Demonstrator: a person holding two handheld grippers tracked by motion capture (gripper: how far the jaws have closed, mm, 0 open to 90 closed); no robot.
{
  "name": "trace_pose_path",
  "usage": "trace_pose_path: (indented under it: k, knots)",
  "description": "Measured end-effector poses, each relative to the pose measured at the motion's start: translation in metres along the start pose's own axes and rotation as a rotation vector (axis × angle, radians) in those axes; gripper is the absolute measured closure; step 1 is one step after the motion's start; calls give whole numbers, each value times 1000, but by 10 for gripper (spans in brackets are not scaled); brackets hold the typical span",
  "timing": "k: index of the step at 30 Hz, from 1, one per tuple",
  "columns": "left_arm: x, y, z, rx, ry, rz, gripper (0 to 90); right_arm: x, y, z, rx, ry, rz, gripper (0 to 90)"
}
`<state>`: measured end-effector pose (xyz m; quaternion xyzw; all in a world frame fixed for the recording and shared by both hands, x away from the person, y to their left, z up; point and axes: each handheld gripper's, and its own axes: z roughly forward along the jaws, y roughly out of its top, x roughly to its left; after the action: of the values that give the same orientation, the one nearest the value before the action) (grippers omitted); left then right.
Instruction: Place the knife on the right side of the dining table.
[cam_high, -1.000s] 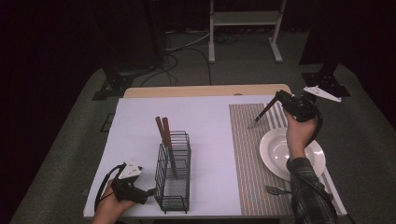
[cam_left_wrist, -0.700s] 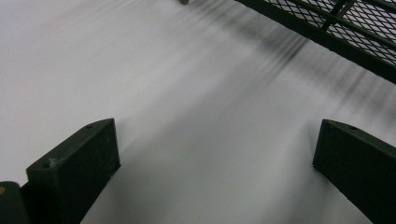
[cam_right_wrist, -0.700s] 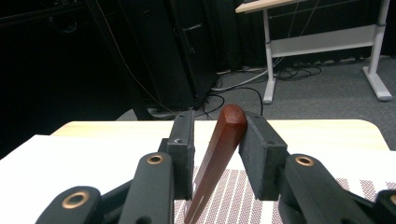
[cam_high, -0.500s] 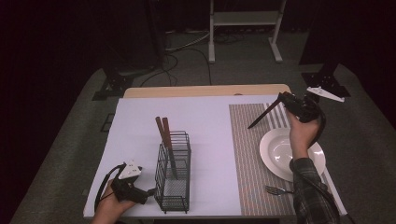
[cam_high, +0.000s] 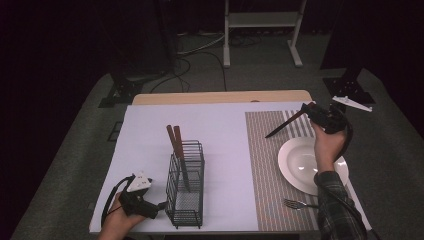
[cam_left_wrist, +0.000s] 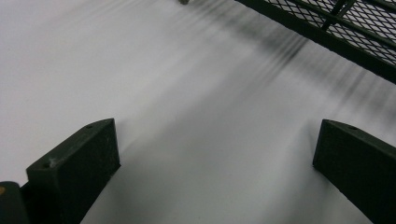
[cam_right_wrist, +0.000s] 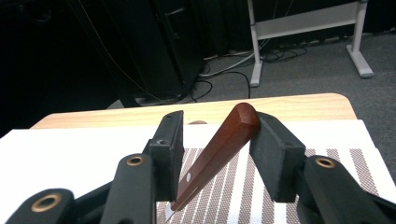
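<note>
A knife with a red-brown wooden handle (cam_right_wrist: 215, 149) lies slantwise between the jaws of my right gripper (cam_right_wrist: 215, 128). Its butt leans on the right pad (cam_right_wrist: 273, 149), with slack at the left pad. The jaws have just been opening and no longer pinch it. From above, this knife (cam_high: 285, 123) slopes down and left from the right gripper (cam_high: 312, 111), its tip low over the striped placemat (cam_high: 262, 165). My left gripper (cam_high: 160, 205) rests at the table's front left, open and empty (cam_left_wrist: 215, 158), next to a black wire basket (cam_high: 185, 190).
Two wooden-handled utensils (cam_high: 175, 137) stand in the basket, whose mesh base (cam_left_wrist: 327, 28) lies just ahead of the left jaws. A white plate (cam_high: 295, 160) and a fork (cam_high: 295, 204) lie on the placemat. A white sheet (cam_high: 225, 130) covers the table.
The knife has tipped further, its blade end sinking left and down toward the placemat. The right hand has barely shifted. The left gripper has stayed put.
</note>
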<state>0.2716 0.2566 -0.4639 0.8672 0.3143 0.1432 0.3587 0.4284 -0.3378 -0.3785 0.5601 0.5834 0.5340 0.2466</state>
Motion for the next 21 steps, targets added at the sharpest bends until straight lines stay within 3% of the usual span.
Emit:
trace_pose_path:
  k: [21]
  knots:
    - [0, 0, 0, 0, 0, 0, 0, -18, -11, -1, 49, -40, 28, 488]
